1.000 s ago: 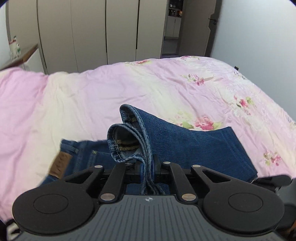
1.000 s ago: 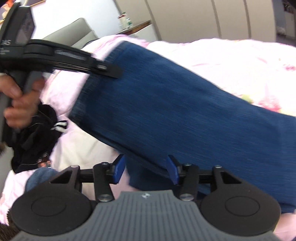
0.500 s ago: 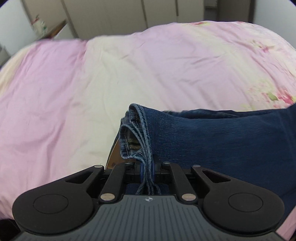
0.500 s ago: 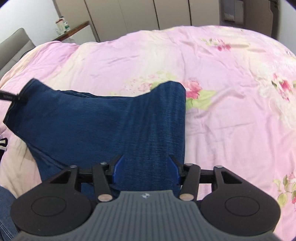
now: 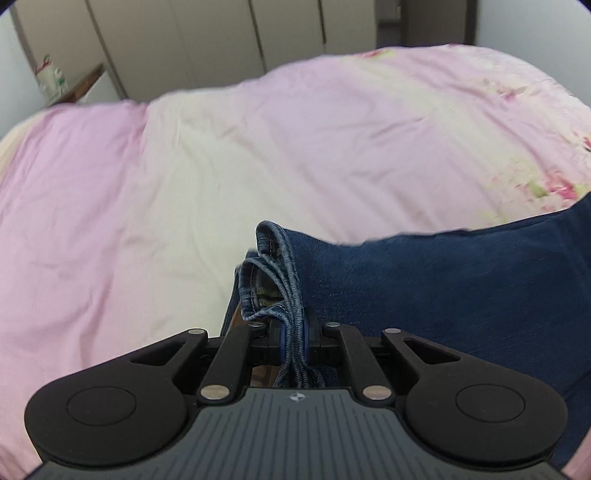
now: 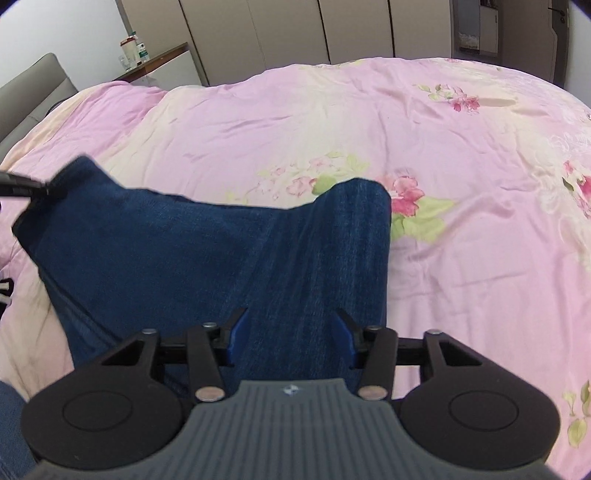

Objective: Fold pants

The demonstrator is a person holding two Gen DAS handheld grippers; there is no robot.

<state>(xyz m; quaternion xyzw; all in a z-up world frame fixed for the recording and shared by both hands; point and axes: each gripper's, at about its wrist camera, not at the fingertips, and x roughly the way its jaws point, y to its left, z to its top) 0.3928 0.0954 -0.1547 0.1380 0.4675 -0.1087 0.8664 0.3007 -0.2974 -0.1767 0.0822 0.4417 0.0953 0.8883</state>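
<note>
The dark blue jeans [image 5: 424, 288] lie folded across the pink floral bed cover [image 5: 258, 147]. My left gripper [image 5: 293, 343] is shut on a bunched, stitched edge of the denim at its left end, just above the cover. In the right wrist view the jeans [image 6: 184, 251] stretch from the left gripper's finger [image 6: 22, 184] to my right gripper [image 6: 288, 332]. The right jaws are closing, and a thick fold of denim fills the gap and touches both blue pads [image 6: 236, 332].
The bed cover [image 6: 443, 184] spreads wide beyond and to the right of the jeans. Beige wardrobes [image 6: 295, 33] stand behind the bed. A shelf with bottles [image 6: 133, 48] and a grey headboard [image 6: 33, 92] are far left. A dark garment [image 6: 5, 288] lies at the left edge.
Both grippers came down toward the bed with the jeans. The denim, held up in the air a second ago, now rests stretched across the cover.
</note>
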